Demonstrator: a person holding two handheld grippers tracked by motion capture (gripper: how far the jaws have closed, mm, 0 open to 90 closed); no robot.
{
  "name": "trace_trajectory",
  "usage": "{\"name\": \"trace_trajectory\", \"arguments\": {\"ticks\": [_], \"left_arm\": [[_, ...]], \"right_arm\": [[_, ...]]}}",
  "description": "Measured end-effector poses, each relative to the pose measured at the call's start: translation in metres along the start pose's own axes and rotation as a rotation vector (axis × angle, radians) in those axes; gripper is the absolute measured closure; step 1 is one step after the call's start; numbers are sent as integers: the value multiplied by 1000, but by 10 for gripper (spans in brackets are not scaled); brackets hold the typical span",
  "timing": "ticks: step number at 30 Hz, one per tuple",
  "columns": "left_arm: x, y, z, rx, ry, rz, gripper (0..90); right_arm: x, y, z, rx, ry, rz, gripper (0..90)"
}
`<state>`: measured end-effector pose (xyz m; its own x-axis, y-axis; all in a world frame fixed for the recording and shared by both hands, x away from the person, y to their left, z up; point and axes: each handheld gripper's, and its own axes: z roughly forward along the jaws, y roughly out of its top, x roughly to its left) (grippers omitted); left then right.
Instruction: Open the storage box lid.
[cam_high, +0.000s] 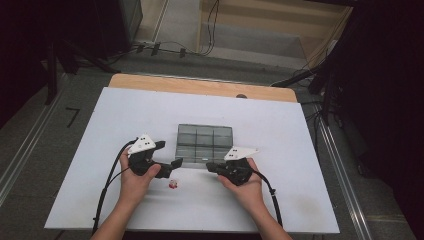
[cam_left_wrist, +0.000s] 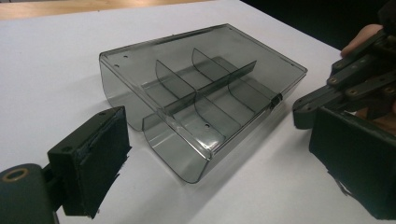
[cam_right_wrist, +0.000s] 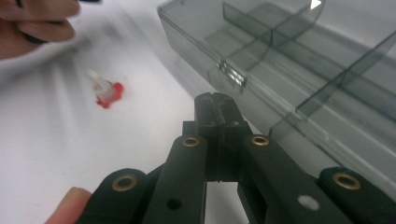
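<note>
Grey box (cam_high: 205, 143) sits mid-counter, lid shut. Right claw (cam_right_wrist: 216, 103), pinched closed and empty, points at its latch (cam_right_wrist: 232, 73). Left claw (cam_left_wrist: 219, 154) gapes wide at nine o'clock. Opening looks unstarted.

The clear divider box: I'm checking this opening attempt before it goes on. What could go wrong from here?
1. The right claw is shut, its tip just short of the small latch on the box; pushing there may slide the light box across the white table instead of freeing the latch.
2. The left claw is open around the box's near corner without gripping, so nothing braces it.
3. The small red-and-white piece lies loose between the hands and could get knocked away.
</note>
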<state>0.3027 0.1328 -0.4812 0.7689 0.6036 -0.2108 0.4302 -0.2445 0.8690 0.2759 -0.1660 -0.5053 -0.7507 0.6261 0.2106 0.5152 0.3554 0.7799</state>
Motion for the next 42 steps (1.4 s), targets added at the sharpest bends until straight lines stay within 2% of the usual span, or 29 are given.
{"name": "trace_trajectory", "arguments": {"ticks": [3, 4, 8, 17, 21, 25, 32, 42], "left_arm": [[0, 0, 1, 7, -2, 3, 44], [0, -1, 1, 7, -2, 5, 44], [0, -1, 3, 8, -2, 3, 44], [0, -2, 3, 16, -18, 0, 58], [1, -1, 3, 15, -15, -2, 59], [2, -1, 2, 17, -6, 2, 83], [3, -1, 0, 16, -5, 1, 86], [6, -1, -2, 39, -3, 17, 205]], "right_arm": [[-2, -3, 7, 22, -25, 18, 877], [-3, -4, 10, 36, -53, 5, 877], [-2, -5, 14, 41, -72, 0, 878], [-1, -3, 14, 8, -55, 30, 877], [-1, -2, 12, -8, -61, 28, 877], [-2, -2, 11, -9, -48, 51, 877], [-1, 1, 7, -30, -44, 44, 877], [-1, 4, 3, -49, -47, 44, 877]]}}
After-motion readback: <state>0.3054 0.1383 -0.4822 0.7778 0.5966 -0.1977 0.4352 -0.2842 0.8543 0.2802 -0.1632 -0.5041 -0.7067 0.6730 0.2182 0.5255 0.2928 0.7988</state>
